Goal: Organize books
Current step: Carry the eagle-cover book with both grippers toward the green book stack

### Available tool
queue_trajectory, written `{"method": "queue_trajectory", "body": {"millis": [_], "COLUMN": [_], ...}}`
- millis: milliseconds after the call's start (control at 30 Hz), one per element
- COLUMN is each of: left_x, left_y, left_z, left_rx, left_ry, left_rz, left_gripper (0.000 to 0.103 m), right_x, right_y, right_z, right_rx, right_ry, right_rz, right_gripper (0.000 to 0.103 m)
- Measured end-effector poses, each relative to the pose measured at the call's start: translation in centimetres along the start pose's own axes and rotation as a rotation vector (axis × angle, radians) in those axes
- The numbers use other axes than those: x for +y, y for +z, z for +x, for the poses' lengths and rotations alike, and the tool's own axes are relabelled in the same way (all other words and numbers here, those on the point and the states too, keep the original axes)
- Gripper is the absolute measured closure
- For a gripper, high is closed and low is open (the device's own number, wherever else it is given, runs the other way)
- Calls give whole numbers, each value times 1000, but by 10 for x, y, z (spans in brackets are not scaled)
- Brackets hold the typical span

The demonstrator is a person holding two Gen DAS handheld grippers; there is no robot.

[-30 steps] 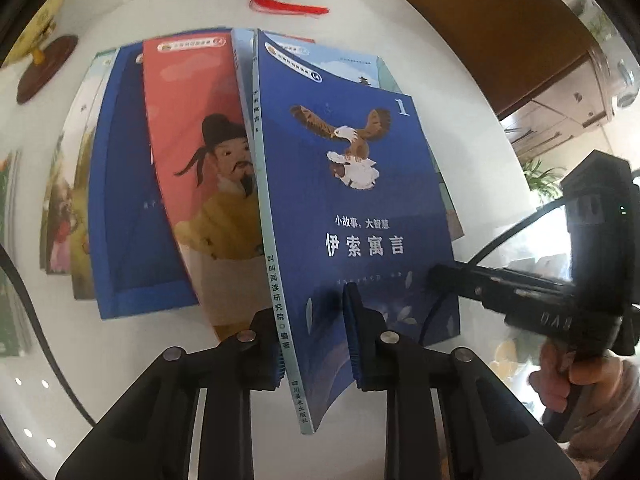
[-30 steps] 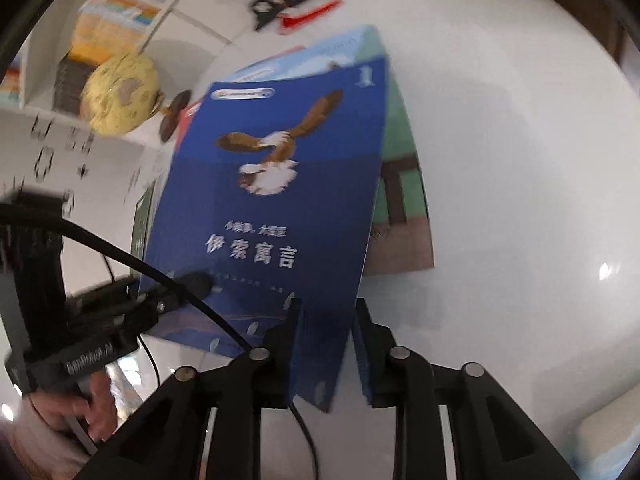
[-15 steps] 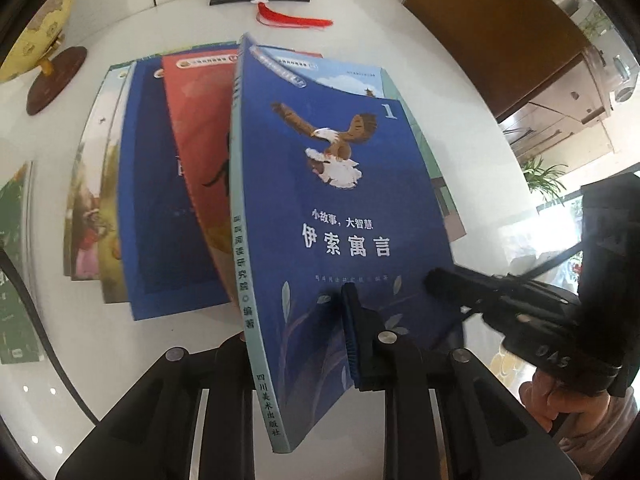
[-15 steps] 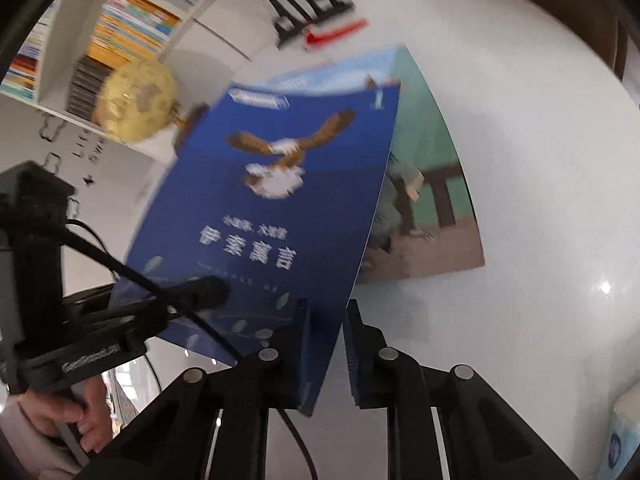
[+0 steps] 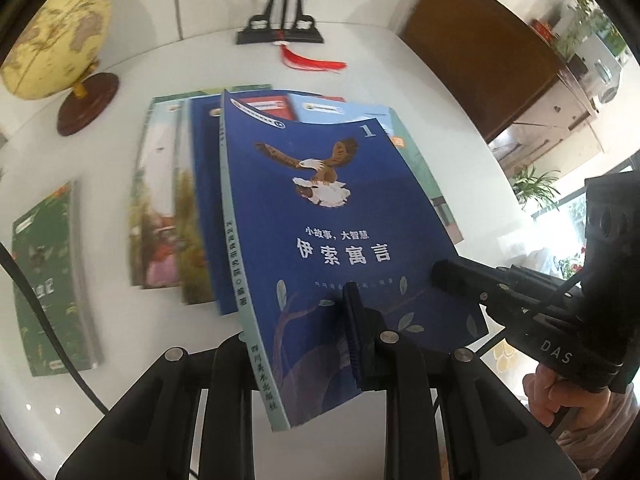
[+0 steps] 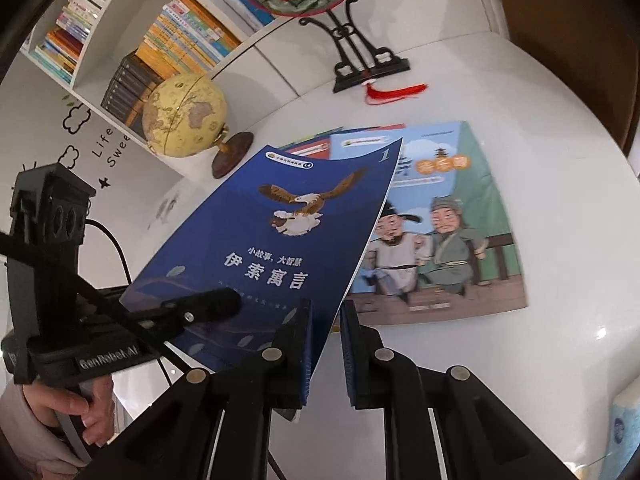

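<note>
Blue eagle book [image 5: 328, 240] lifted higher off stack; right tongs [image 6: 325, 344] closed onto its edge.

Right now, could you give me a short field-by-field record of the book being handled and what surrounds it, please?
held book: blue eagle-cover book, lifted and tilted above the others
left gripper: shut on its spine-side bottom edge
right gripper: gripping its bottom right corner
below: overlapping row of books lying on the white table
apart: green book, lying alone
far side: globe, fan stand
</note>
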State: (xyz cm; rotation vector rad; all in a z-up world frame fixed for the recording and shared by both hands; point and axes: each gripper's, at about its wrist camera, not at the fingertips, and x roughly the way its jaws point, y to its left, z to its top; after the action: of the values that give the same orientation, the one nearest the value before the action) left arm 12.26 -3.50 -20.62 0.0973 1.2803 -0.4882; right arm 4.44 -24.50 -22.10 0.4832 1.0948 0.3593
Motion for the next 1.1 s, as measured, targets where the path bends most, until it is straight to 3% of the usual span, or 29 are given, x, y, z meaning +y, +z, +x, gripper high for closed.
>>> {"method": "queue_trajectory", "body": {"millis": [133,433,800,1100], "left_x": [17,34,62,116], "left_y": [-5,-14,-24,-40], "left_z": [-8,-37,-60,-86], "left_rx": [35,-49,-111,-163], "left_ry": [12,99,98,119], "left_rz": [-22,52,77,37], "left_gripper": [76,76,76,76], "right_x": [16,56,100,149], "right_y": [-1,3,6,6], "right_z": [8,12,14,34], "right_rx": [-3,-20,-53,-66], "right_ry": [-2,-28,-48,-44], "right_rz": [-2,-58,-120,-177], "right_gripper": [90,90,90,90]}}
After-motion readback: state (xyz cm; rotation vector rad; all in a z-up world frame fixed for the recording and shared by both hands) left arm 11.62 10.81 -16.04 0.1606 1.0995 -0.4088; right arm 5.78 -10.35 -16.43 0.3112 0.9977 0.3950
